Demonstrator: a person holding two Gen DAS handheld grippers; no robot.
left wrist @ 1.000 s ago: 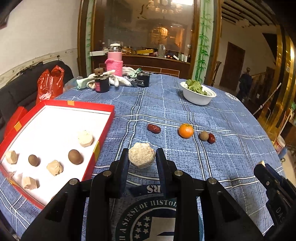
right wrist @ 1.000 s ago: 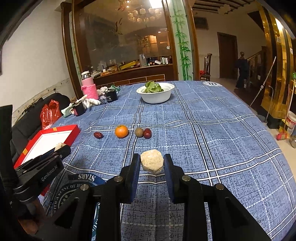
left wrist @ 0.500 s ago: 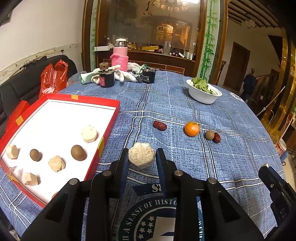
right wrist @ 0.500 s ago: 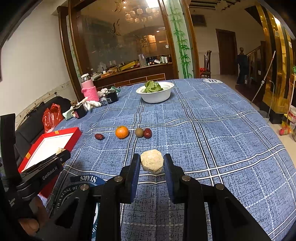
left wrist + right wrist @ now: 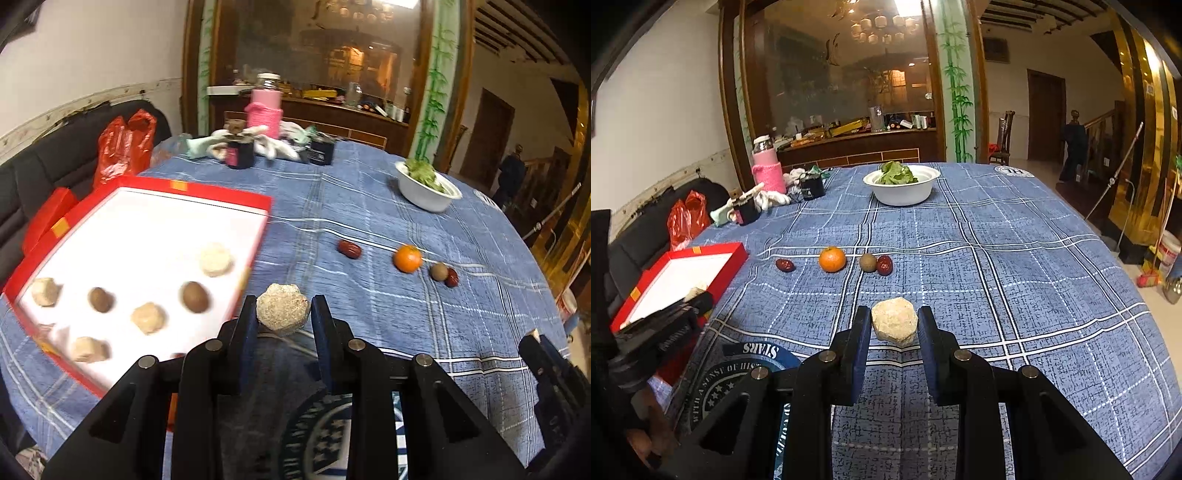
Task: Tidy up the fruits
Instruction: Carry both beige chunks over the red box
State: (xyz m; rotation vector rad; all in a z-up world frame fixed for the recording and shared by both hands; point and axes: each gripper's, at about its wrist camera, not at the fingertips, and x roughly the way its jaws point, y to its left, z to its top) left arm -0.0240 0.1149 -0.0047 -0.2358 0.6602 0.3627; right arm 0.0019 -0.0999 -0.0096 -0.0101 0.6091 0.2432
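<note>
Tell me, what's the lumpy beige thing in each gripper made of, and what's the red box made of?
Left gripper's beige lump: grainy, matte, faceted, perhaps a pressed crumbly sweet; hard to tell. Right gripper's lump looks the same. Red box: probably cardboard, thin red walls, flat white inside.

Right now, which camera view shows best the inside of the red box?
The left wrist view: the red box lies near and open, with six pieces countable on its white floor. The right wrist view shows the box far off at a flat angle, partly behind the left gripper.
</note>
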